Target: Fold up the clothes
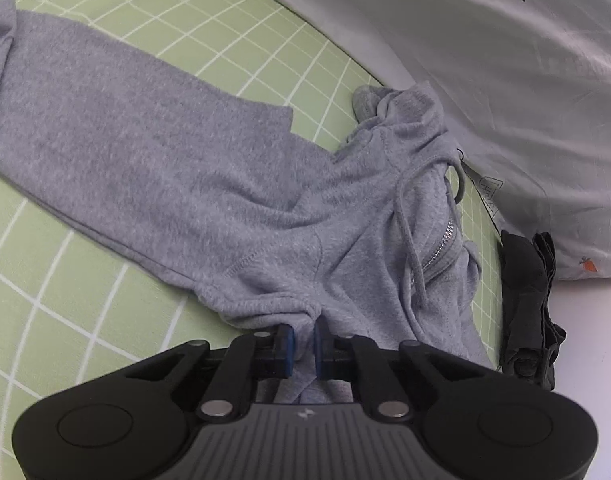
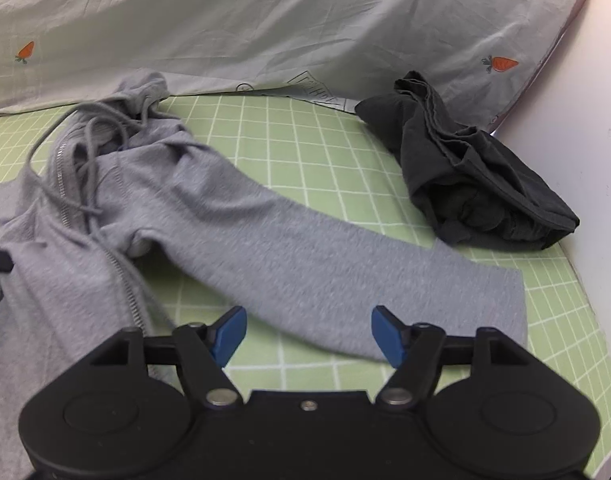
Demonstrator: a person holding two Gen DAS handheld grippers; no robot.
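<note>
Lying spread across the green grid-lined sheet (image 2: 305, 152), the grey zip hoodie (image 1: 233, 200) is the landmark for everything else here. In the left wrist view, one long sleeve (image 1: 105, 120) stretches away from the hoodie's body toward the upper left, flat on the sheet, while the bunched hood (image 1: 401, 116) sits at the hoodie's far end, just beside the pale printed quilt (image 1: 505, 100). A drawstring (image 1: 409, 240) trails down over the hoodie's chest next to the metal zipper (image 1: 441, 248).

The left gripper (image 1: 304, 346) sits at the hoodie's near edge, its blue pads (image 1: 290, 346) drawn close together with a fold of grey fabric pinched between them.

In the right wrist view, the hoodie's other sleeve (image 2: 305, 256) runs from the shoulder toward the lower right, its cuff end lying flat on the sheet. The right gripper (image 2: 309, 336) hangs over the near edge of that sleeve with its blue pads (image 2: 229, 334) spread wide; nothing is caught between them, and whether the tips touch the cloth cannot be told.

A crumpled dark grey garment (image 2: 473, 176) lies to the right of the hoodie, well apart from the sleeve, beside the quilt and a white wall (image 2: 577, 120).
</note>
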